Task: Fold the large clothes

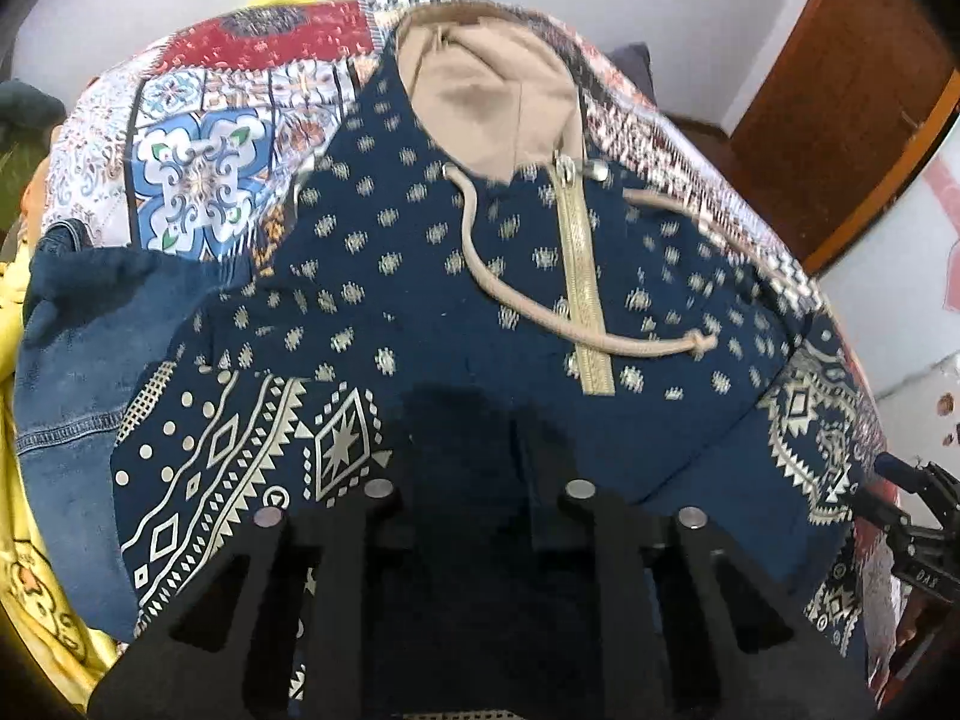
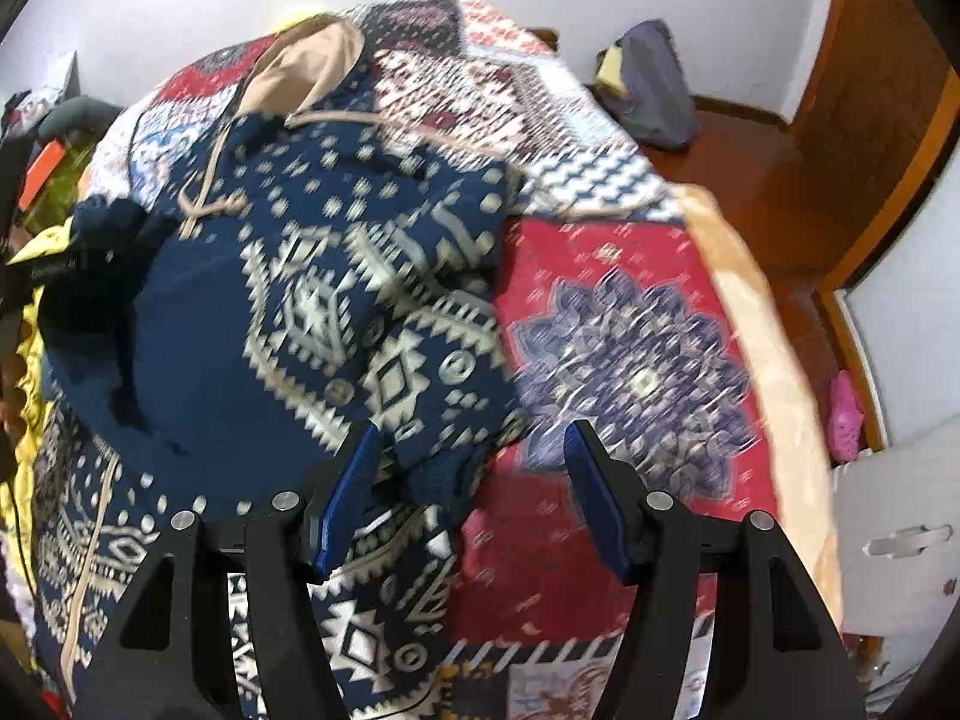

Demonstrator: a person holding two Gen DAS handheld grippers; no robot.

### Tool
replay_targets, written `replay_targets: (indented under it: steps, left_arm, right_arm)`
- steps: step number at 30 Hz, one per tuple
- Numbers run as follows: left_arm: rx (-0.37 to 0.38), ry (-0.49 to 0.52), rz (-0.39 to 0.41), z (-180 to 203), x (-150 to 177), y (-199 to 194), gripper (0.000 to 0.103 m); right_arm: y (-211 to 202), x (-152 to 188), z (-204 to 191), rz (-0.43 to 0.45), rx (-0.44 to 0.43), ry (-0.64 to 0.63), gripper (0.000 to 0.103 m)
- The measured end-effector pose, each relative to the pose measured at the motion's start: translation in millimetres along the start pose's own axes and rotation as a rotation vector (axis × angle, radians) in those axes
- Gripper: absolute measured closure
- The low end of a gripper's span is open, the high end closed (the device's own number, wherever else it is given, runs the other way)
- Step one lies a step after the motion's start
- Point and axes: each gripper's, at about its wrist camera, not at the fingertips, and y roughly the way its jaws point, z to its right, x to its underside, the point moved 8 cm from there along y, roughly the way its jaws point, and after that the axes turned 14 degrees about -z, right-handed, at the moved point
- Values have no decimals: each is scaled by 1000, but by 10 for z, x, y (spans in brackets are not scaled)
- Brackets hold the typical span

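Note:
A navy hoodie (image 1: 420,276) with cream geometric print, a tan hood (image 1: 486,96), a tan drawstring and a gold zipper lies front up on a patchwork bedspread. My left gripper (image 1: 474,420) is low over its lower front, fingers covered by dark cloth; the jaws seem shut on the fabric. In the right wrist view the hoodie (image 2: 312,300) has a sleeve folded across the body. My right gripper (image 2: 474,450) is open, blue pads apart, just over the hoodie's right edge. The right gripper also shows at the left view's edge (image 1: 918,516).
The patchwork bedspread (image 2: 630,360) covers the bed. Denim cloth (image 1: 66,372) and yellow cloth (image 1: 36,576) lie at the left. A grey bag (image 2: 654,84) sits on the wooden floor by the wall. A wooden door (image 1: 840,90) stands at the right.

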Motion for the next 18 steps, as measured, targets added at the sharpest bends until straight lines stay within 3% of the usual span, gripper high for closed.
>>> replay_targets:
  steps: [4, 8, 11, 15, 18]
  left_arm:
    - [-37, 48, 114, 53, 7, -388, 93]
    - [-57, 84, 294, 46, 94, -1071, 93]
    - [-85, 80, 398, -88, 183, -1447, 94]
    - [-141, 37, 425, -384, 443, -1534, 93]
    - [-133, 6, 349, -582, 661, -1242, 93]
  right_arm:
    - [75, -236, -13, -1, 10, -6, 43]
    - [307, -462, -5, -51, 10, 13, 43]
    - [313, -628, 96, -21, 10, 74, 43]
    - [316, -754, 320, 21, 1, 198, 43]
    - [370, -776, 433, 8, 17, 267, 43]
